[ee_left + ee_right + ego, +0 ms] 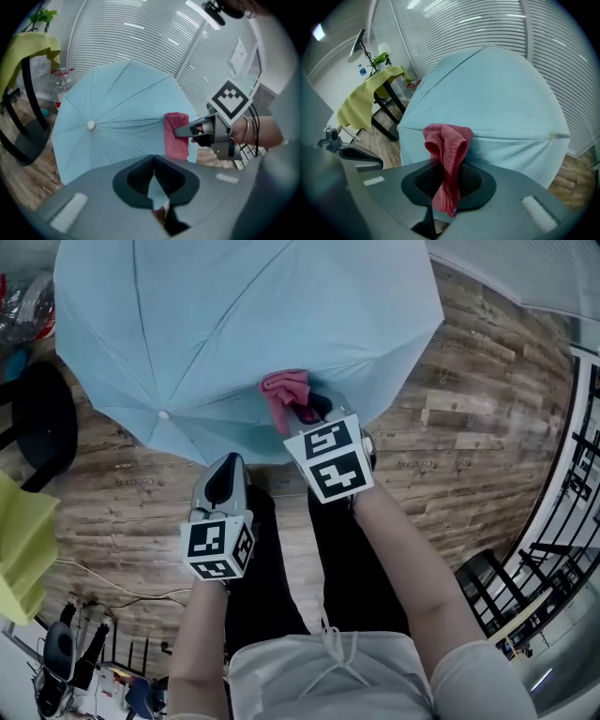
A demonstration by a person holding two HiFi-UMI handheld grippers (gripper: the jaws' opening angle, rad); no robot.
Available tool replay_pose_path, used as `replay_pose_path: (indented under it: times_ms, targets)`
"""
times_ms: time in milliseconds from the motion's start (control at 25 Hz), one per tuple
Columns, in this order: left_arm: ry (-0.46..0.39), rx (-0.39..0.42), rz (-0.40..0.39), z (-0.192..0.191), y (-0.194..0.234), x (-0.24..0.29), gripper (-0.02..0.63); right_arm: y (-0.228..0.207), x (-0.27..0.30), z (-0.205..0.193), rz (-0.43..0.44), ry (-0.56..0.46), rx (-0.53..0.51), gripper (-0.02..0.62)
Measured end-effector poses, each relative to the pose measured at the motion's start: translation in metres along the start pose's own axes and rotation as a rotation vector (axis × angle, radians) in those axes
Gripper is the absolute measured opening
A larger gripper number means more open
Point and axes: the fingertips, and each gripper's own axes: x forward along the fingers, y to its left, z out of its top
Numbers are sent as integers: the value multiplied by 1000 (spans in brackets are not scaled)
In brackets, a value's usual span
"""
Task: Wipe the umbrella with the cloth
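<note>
One upright cloth (449,145) in right gripper (448,180) touches open umbrella (497,93).

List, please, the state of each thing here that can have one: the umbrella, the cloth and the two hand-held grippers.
umbrella: open, canopy spread.
cloth: bunched, pressed against the canopy.
left hand-held gripper: shut on the umbrella's edge.
right hand-held gripper: shut on the cloth.
</note>
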Motion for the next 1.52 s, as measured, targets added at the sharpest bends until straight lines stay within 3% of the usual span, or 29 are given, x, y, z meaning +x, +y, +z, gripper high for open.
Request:
replay_pose_path:
  times_ms: [760, 1080, 1520]
  targets:
    - [2, 15, 3, 30, -118, 61, 8, -127, -59, -27, 9, -65, -54, 66]
    - [13, -43, -16, 30, -166, 88, 8, -185, -69, -42, -28, -61, -13, 64]
    - [51, -17, -15, 35, -199, 130, 8, -274, -44, -60, -79, -31, 112, 64]
